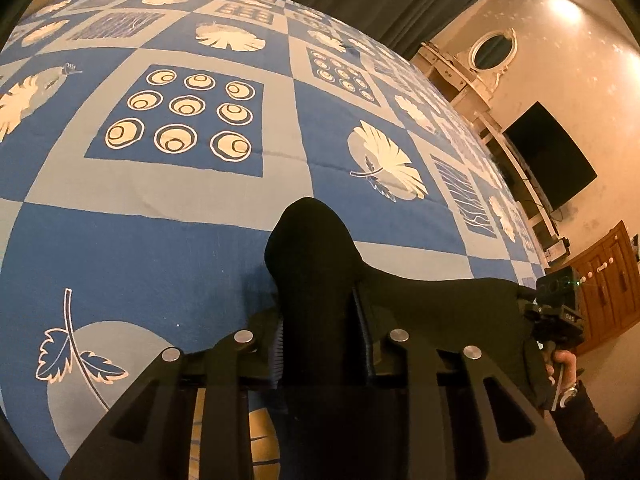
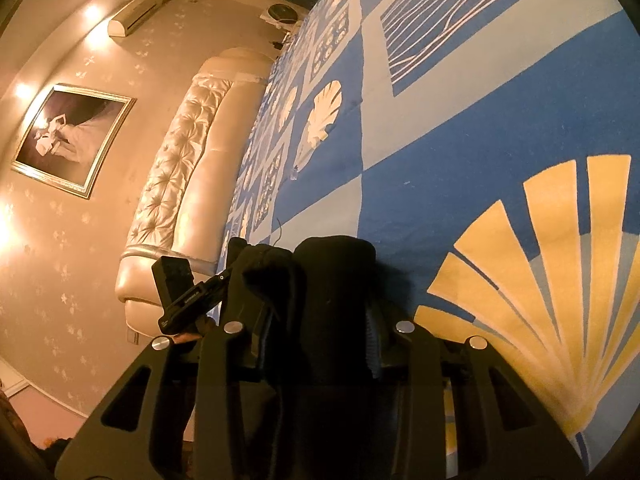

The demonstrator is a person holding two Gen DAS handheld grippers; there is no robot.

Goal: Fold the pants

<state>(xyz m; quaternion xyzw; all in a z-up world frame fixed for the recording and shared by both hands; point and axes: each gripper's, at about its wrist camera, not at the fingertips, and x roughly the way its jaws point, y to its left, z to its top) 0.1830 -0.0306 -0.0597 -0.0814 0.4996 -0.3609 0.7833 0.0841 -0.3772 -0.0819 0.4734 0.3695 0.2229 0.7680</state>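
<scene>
The black pants (image 1: 312, 248) are held up above the blue patterned bedspread (image 1: 180, 184). My left gripper (image 1: 320, 320) is shut on a bunched edge of the pants, which stick up between its fingers and stretch right toward my right gripper (image 1: 556, 308). In the right wrist view my right gripper (image 2: 332, 320) is shut on another bunch of the black pants (image 2: 336, 272). The left gripper (image 2: 224, 292) shows at the left, also holding the cloth. The rest of the pants is hidden below both grippers.
The bedspread (image 2: 460, 128) covers a wide bed. A tufted cream headboard (image 2: 188, 160) stands at one end. A dark TV (image 1: 552, 156), a white dresser with an oval mirror (image 1: 492, 50) and a wooden cabinet (image 1: 608, 280) line the wall.
</scene>
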